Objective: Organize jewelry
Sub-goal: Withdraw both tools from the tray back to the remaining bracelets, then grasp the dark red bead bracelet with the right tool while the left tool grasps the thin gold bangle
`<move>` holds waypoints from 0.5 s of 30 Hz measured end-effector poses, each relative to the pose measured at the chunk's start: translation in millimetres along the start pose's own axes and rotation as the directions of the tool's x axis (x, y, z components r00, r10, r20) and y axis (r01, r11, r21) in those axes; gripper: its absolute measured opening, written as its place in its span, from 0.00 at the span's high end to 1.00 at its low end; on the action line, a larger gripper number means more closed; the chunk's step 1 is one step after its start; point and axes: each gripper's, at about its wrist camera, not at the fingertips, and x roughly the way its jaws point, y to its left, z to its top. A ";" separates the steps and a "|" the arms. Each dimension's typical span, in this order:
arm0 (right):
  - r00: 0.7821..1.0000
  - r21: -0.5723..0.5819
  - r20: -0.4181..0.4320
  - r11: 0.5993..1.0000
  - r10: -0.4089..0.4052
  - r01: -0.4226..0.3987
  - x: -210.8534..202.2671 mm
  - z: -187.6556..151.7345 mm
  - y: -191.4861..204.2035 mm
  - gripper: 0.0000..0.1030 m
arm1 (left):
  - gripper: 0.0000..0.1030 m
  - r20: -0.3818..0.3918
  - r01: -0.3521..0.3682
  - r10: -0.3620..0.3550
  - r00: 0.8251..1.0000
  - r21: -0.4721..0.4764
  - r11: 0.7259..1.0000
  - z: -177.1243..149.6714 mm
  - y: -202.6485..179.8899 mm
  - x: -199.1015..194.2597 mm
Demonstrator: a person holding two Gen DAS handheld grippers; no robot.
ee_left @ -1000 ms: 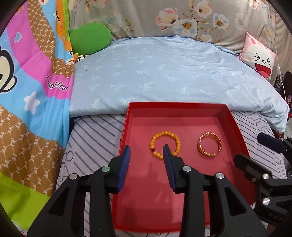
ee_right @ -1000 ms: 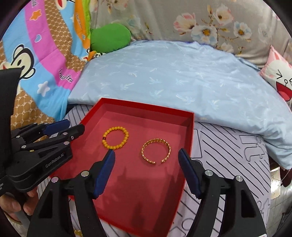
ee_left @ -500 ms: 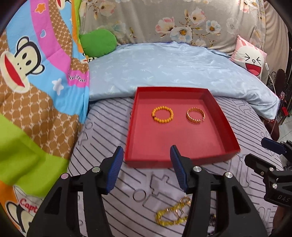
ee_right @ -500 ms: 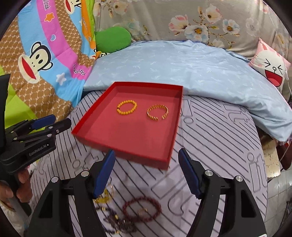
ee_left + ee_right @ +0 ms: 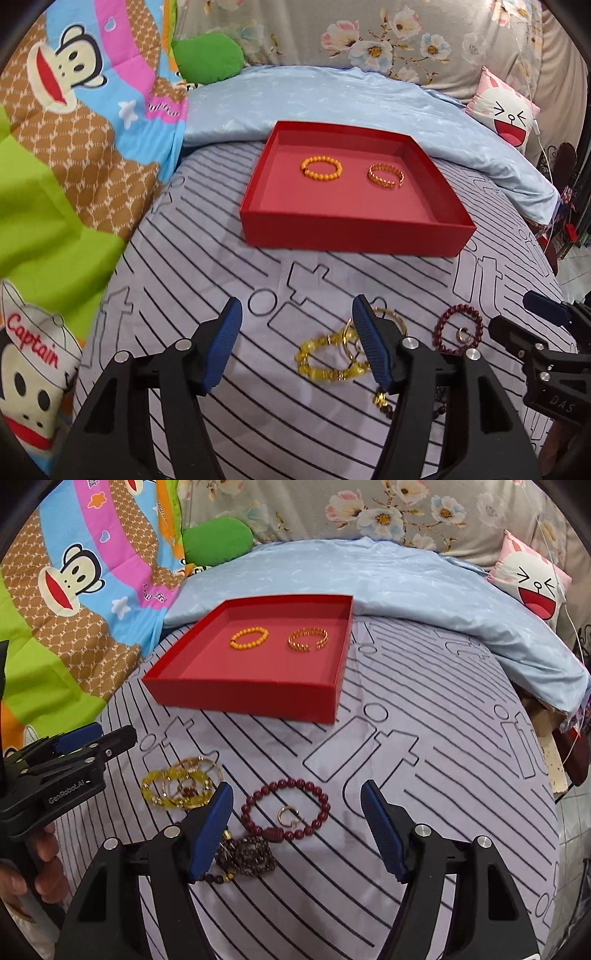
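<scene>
Jewelry lies loose on the striped lilac bedsheet (image 5: 424,794) near both grippers: a dark brown bead strand (image 5: 247,856) closest, a maroon bead bracelet (image 5: 286,808) ringing a small gold hoop (image 5: 288,816), and a tangled yellow crystal bracelet (image 5: 328,360). The right gripper (image 5: 297,829) stands wide and empty above the maroon bracelet. The left gripper (image 5: 295,343) is opening, with nothing between its jaws. Farther off, a shallow red cardboard tray (image 5: 354,230) holds an orange bead bracelet (image 5: 320,168) beside a gold chain bangle (image 5: 386,176).
</scene>
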 end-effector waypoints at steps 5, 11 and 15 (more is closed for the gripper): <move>1.000 -0.004 -0.023 1.000 -0.006 0.005 16.3 -9.7 4.1 0.32 | 0.43 -0.015 0.004 -0.004 1.000 -0.035 0.999 -11.4 8.1 6.0; 1.000 0.064 -0.021 0.998 -0.009 0.011 22.5 -9.2 -11.6 0.33 | 0.43 -0.019 0.000 -0.001 1.000 -0.040 0.999 -16.8 11.5 7.4; 0.999 0.103 -0.041 0.995 -0.012 0.016 29.0 -7.6 -23.5 0.47 | 0.43 -0.015 0.006 -0.006 1.000 -0.048 0.999 -18.7 12.3 7.0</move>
